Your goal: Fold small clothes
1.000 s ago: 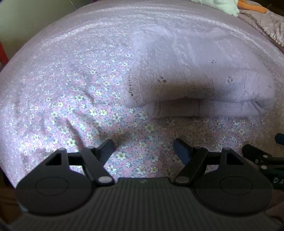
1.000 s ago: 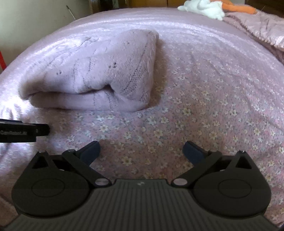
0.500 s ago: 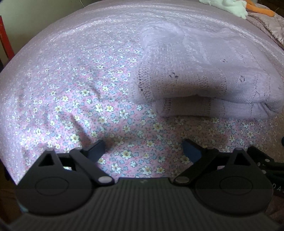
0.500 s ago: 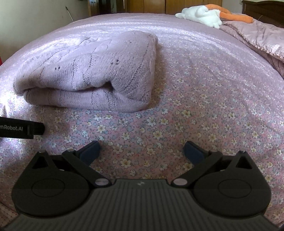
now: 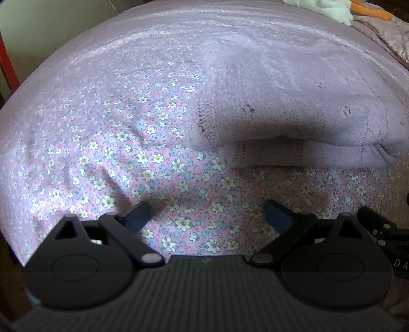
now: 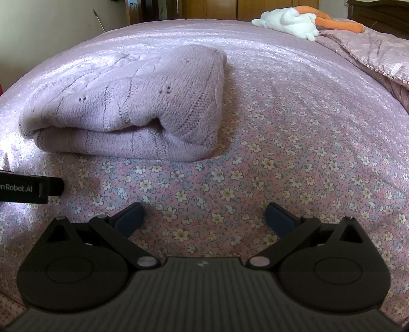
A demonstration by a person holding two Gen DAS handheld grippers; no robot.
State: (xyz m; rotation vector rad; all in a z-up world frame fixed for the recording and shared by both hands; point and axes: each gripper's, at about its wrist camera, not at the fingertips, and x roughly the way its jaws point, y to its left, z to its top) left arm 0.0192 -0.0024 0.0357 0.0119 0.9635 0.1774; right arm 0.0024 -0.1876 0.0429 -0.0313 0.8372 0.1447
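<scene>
Both cameras have drawn back a little from the folded sweater, and in the left wrist view the left tongs hang released over the flowered bed, grasping nothing, with the sweater lying ahead and to their right, its stacked near edge facing the bed's front edge. From the right wrist view the right tongs are likewise released and bare, the sweater ahead to their left in two layers, a stuffed toy far off by the bed's back edge. Since the fold looks finished, the best step is probably to lift both tongs clear without brushing that loose top flap.
</scene>
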